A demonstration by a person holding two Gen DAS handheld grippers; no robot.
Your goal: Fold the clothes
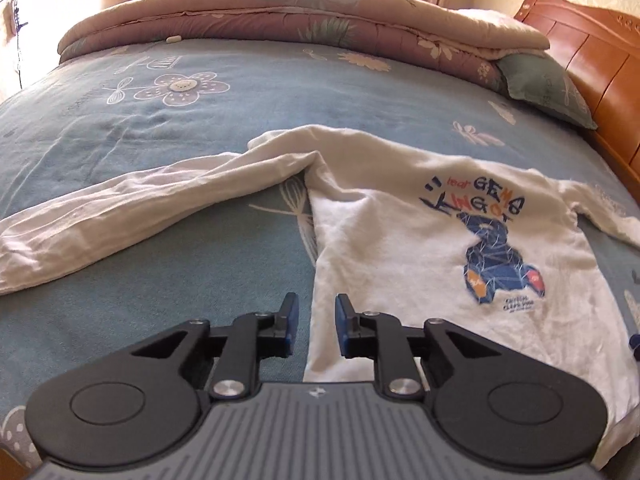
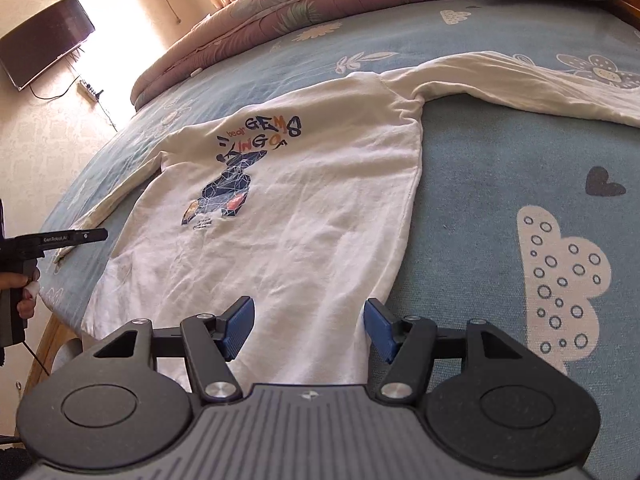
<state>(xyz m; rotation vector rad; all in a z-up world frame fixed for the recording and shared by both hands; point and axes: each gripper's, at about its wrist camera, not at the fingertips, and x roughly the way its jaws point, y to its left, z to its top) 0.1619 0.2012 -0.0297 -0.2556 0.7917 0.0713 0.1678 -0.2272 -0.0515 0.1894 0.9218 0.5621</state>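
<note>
A white long-sleeved top (image 1: 392, 240) is laid face up on the bed (image 1: 120, 128), print uppermost, so that body and sleeves are exposed for folding. Working left to right in the left wrist view, one sleeve (image 1: 100, 216) is stretched outward across the blue sheet, well clear of the body. The left hand-held gripper (image 1: 316, 320) is held above the body's side edge near the hem, jaws narrowly apart, with nothing clamped. In the right wrist view, the right hand-held gripper (image 2: 308, 328) is poised over the opposite lower corner, jaws wide apart and empty. Both are judged to be positioned for a hem grasp. No containers are seen; a folded quilt (image 1: 280, 12) and a pillow (image 1: 544, 84) are kept at the bed's far side.
</note>
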